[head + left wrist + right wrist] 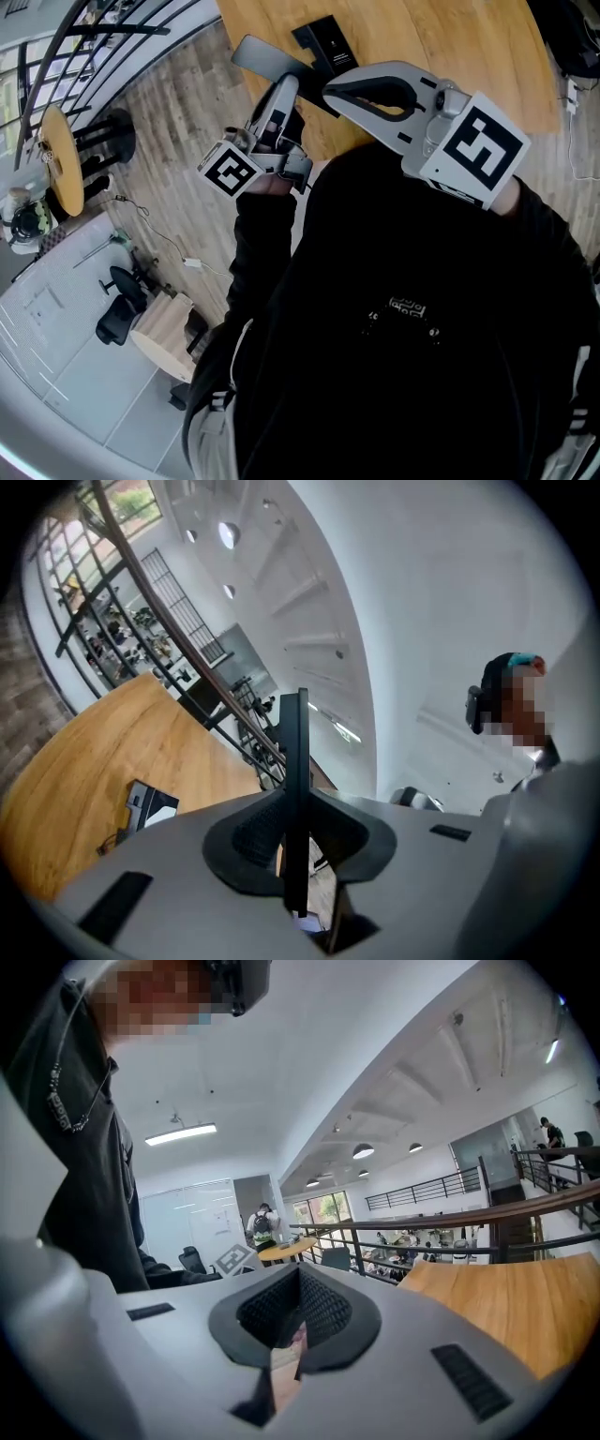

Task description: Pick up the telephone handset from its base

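My left gripper [284, 86] is raised in front of my chest and shut on the telephone handset [262, 58], a thin grey-black slab that sticks out past the jaws. In the left gripper view the handset [296, 789] stands edge-on between the dark pads [253, 832]. The black telephone base [325, 42] lies on the wooden table [450, 47] beyond the grippers, apart from the handset, and shows as the base [150, 805] low at the left. My right gripper [330, 94] hovers beside the left one, shut, nothing between its pads [323, 1316].
A black railing [112, 37] runs along the table's far edge, with a lower floor beyond holding a round table [61, 159] and an office chair [117, 314]. A white cable [572, 94] lies at the table's right. A person with a backpack [262, 1225] stands far off.
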A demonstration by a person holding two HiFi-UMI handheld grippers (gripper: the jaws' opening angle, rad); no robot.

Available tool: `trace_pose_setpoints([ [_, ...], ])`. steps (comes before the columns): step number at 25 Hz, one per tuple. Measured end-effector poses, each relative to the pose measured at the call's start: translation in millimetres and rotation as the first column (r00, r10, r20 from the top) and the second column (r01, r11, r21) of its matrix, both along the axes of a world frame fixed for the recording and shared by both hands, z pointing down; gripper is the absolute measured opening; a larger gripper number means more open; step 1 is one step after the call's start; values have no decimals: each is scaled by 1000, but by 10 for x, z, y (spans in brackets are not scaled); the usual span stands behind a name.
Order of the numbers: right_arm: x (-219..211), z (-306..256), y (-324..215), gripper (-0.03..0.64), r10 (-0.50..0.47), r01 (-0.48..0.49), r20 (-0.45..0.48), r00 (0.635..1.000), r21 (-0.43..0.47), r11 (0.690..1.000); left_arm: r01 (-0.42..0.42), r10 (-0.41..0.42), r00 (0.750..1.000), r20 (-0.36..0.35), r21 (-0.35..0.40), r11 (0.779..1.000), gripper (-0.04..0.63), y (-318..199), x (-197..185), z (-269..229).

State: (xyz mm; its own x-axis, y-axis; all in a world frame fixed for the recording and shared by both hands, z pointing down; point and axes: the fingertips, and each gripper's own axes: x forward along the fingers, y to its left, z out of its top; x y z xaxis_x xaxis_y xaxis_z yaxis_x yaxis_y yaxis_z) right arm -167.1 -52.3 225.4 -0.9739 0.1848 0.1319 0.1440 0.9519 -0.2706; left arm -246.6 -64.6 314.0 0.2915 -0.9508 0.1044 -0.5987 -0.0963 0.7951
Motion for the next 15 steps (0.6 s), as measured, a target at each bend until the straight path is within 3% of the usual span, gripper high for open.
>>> trace_pose_setpoints([
  [3,-51,2,-45,15,16,-16,-6,1000,6,1000,69,-69,997,-23,-13,998,78,51,80,-154],
  [9,-104,60,-36,15,-2,3,-14,1000,8,1000,121,-122,991,59,7,993,78,84,248,-289],
  [15,-135,89,-70,15,-9,9,-20,1000,14,1000,132,-133,988,83,9,991,78,88,235,-302],
])
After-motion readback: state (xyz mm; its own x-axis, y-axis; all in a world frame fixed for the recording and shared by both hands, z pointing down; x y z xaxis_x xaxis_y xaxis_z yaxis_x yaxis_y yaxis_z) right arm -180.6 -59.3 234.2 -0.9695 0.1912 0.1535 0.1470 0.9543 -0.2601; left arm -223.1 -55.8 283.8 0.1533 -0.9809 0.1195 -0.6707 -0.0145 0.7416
